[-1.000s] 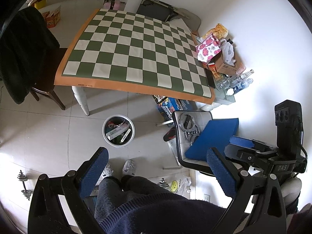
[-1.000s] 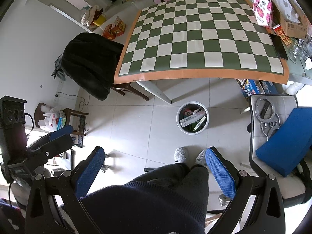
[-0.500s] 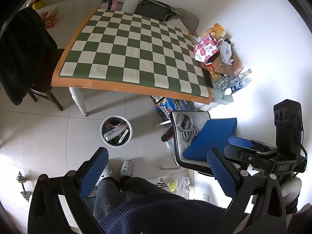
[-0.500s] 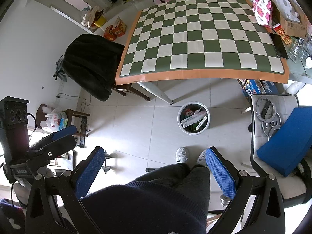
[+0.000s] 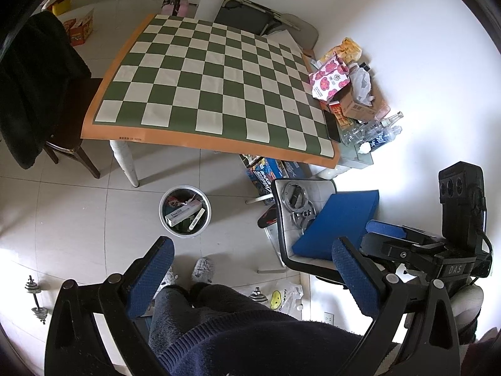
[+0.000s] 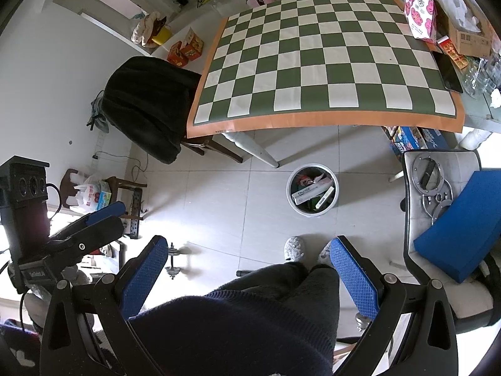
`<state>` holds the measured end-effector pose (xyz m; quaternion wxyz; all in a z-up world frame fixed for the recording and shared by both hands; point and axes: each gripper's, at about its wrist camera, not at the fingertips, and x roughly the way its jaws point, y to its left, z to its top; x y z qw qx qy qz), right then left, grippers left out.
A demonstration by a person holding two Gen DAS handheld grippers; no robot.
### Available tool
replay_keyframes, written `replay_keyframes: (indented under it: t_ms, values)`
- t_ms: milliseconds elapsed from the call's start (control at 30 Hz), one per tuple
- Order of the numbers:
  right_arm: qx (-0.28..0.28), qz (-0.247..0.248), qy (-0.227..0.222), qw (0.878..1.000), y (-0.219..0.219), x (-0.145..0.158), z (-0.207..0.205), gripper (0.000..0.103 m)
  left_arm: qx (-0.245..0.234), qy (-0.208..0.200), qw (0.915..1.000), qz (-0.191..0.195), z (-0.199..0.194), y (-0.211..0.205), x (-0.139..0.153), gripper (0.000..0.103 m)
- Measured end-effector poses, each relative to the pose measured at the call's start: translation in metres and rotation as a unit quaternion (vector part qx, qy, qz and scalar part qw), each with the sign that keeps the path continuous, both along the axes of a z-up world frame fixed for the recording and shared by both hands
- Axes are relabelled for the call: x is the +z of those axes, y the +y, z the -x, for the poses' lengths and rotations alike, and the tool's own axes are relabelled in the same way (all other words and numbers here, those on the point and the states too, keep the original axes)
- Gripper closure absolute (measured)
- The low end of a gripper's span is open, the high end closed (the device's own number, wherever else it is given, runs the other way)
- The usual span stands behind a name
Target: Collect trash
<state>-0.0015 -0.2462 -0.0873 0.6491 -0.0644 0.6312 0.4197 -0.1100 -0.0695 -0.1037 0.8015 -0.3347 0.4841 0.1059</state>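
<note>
Both cameras have drifted a little over the last second, so the checkered table and the bin sit slightly lower and further right in the frames, while nothing on the floor or table has been touched. From the left wrist, the left gripper point(image 5: 250, 275) hangs with its blue textured pads wide apart and nothing between them, above the person's dark knitted sleeve and fuzzy slippers. Beyond it the bin point(image 5: 185, 211), a round grey pail on pale glossy tiles just in front of the table point(image 5: 213, 87), already holds a long white carton and some crumpled wrappers. The mat on the table is bare, so I'd judge the collecting is mostly done; what might remain is the heap at the far right edge: a pink flowered bag point(image 5: 329, 81), a cardboard box point(image 5: 353, 105) and clear plastic bottles point(image 5: 372, 131). From the right wrist, the right gripper point(image 6: 249, 269) is likewise spread open and empty over the person's dark trousers. The bin point(image 6: 312, 189) lies ahead, between the table leg and a grey chair point(image 6: 413, 169) carrying metal rings and a blue foam cushion point(image 6: 460, 225). A black coat point(image 6: 147, 106) drapes softly over another chair on the left.
</note>
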Motion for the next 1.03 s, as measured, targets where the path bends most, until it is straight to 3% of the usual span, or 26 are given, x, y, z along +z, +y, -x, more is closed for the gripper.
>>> replay_keyframes:
  t_ms: [1033]
  values:
    - [-0.006, -0.003, 0.006, 1.000, 0.0084, 0.0011, 0.0037, 0.000, 0.001, -0.001, 1.0000, 0.000, 0.0008, 0.0020, -0.0001, 0.000]
